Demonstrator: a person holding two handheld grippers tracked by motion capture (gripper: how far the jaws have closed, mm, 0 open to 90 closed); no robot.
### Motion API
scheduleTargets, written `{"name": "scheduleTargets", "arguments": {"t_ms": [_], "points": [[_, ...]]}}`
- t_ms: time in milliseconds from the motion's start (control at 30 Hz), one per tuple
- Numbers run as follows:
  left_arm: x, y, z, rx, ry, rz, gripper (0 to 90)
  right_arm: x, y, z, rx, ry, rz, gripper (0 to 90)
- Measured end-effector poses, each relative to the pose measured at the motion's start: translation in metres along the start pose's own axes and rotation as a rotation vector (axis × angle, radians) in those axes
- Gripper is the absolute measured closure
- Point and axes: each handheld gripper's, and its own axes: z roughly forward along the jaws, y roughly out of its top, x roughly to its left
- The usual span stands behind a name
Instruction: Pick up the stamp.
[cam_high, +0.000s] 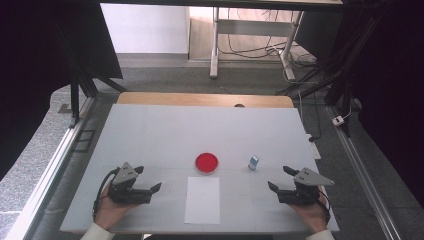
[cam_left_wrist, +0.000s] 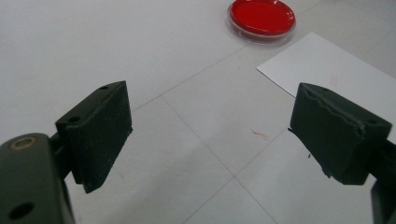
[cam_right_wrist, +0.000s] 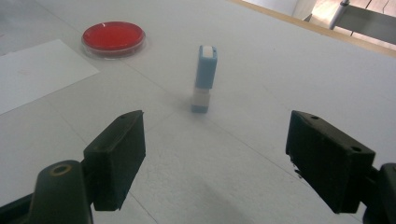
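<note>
Work surface: white table (cam_high: 150, 130), faint tile seams across the top; wooden edge along the far side.
Left gripper (cam_high: 149, 178): near left of the table, held in the person's left hand (cam_high: 111, 209); jaws spread wide, nothing between them, pointing towards the table's middle.
Left gripper view: left gripper (cam_left_wrist: 210, 128) just above the bare table top; black pads (cam_left_wrist: 100, 135) well apart; small red mark (cam_left_wrist: 259, 135) on the surface between and just beyond the jaws.
Right gripper (cam_high: 281, 178): near right of the table, held in the person's right hand (cam_high: 314, 212); jaws spread wide, nothing between them, pointing towards the table's middle.
Right gripper view: right gripper (cam_right_wrist: 215, 149) low over the table; small blue and white stick (cam_right_wrist: 204, 78) ahead of the jaws, apart from them.
Red dish (cam_high: 206, 162): round, shallow, clear-rimmed, red inside; flat on the table near its middle, between the two grippers and farther from the person than both.
White paper sheet (cam_high: 202, 200): flat, long side running towards the person; just on the person's side of the red dish, not touching it, between the two grippers.
Small blue and white stick position: standing on end, right of the red dish, near the right gripper, well apart from the left gripper.
Contact status: neither gripper touching the dish, the sheet or the stick.
</note>
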Motion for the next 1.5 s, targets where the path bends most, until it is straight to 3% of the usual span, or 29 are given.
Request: {"name": "scheduleTargets", "arguments": {"t_ms": [533,667,900,1067,1500], "points": [[0.006,-0.008,-0.005,0.001,0.030,-0.004,12.4,0.004,0.001,-0.001,-0.003,0.003,0.016,21.9],[0.003,-0.007,-0.005,-0.019,0.049,0.012,12.7,0.005,0.002,-0.003,-0.007,0.000,0.015,22.4],[0.004,-0.006,-0.005,-0.019,0.043,0.025,12.9,0.005,0.003,-0.003,-0.008,0.002,0.019,22.5],[0.006,-0.007,-0.005,-0.016,0.042,0.024,12.9,0.009,0.011,-0.005,-0.028,0.005,-0.012,23.4],[0.004,-0.009,0.000,0.004,0.049,0.047,12.9,0.010,0.025,0.001,-0.032,0.009,0.018,25.6]]}}
